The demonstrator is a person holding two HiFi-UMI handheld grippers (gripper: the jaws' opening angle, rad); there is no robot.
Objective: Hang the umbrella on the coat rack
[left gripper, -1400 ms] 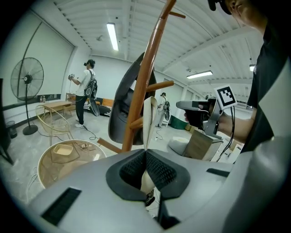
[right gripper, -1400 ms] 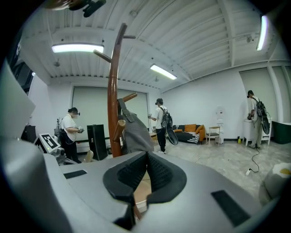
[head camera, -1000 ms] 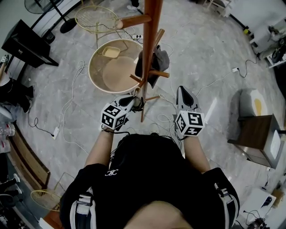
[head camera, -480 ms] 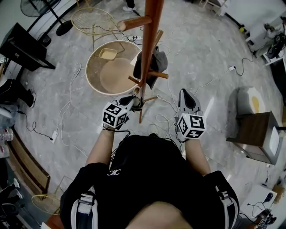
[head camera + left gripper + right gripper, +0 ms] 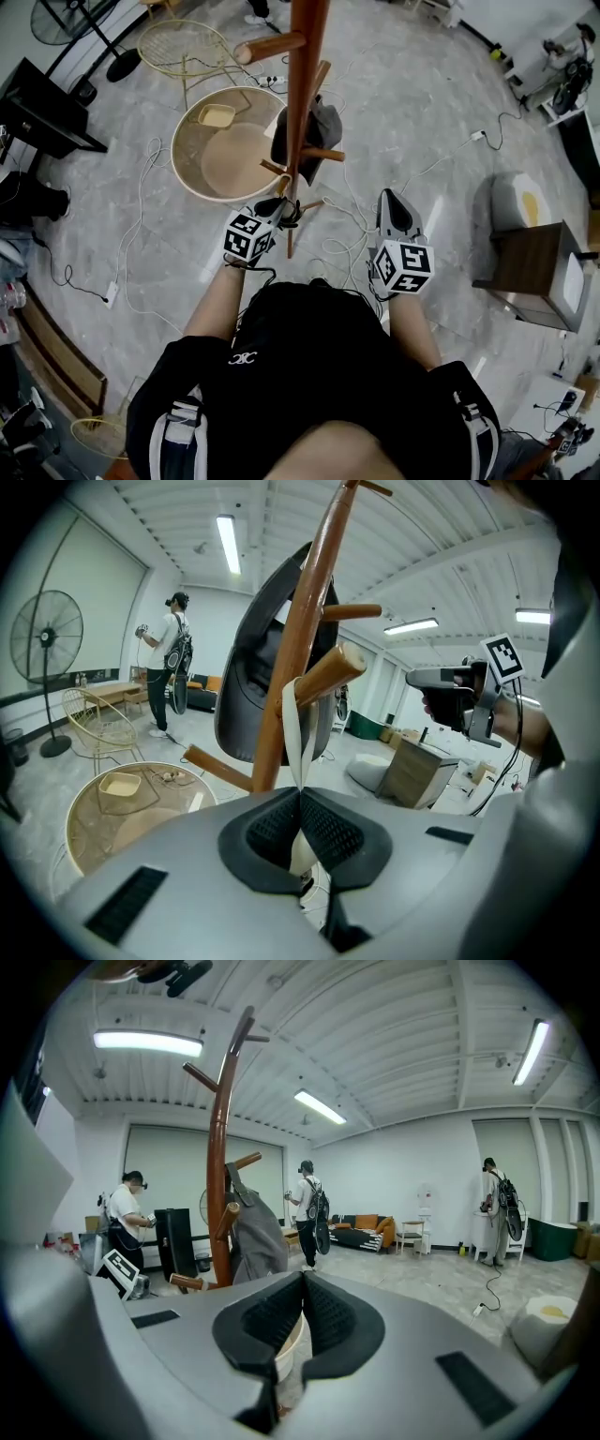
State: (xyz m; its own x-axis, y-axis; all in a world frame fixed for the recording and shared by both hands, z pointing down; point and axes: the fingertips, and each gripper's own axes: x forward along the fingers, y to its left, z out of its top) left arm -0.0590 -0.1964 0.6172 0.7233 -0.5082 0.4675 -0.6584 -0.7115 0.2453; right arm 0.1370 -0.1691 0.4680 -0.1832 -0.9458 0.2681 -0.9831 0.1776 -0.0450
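The wooden coat rack (image 5: 302, 84) stands just ahead of me, and a dark grey garment (image 5: 323, 127) hangs on it. My left gripper (image 5: 274, 210) is close against the pole. In the left gripper view the left gripper (image 5: 300, 794) is shut on a white strap (image 5: 289, 728). The strap runs up as a loop over a short peg (image 5: 330, 672) of the coat rack (image 5: 305, 621). A cream piece (image 5: 300, 855) shows just below the jaws; the rest of the umbrella is hidden. My right gripper (image 5: 394, 212) hovers to the right of the rack; seen in its own view, the right gripper (image 5: 303, 1279) is shut and holds nothing.
A round tan basket chair (image 5: 230, 155) and a wire chair (image 5: 178, 47) stand behind the rack. Cables (image 5: 141, 216) trail over the floor. A wooden cabinet (image 5: 530, 272) and a cream pouf (image 5: 525, 206) are at the right. Other people (image 5: 307, 1208) stand far off.
My left gripper has sunk a little with the strap still in its jaws. The right gripper has drifted slightly to the right. The rack and the garment have kept still.
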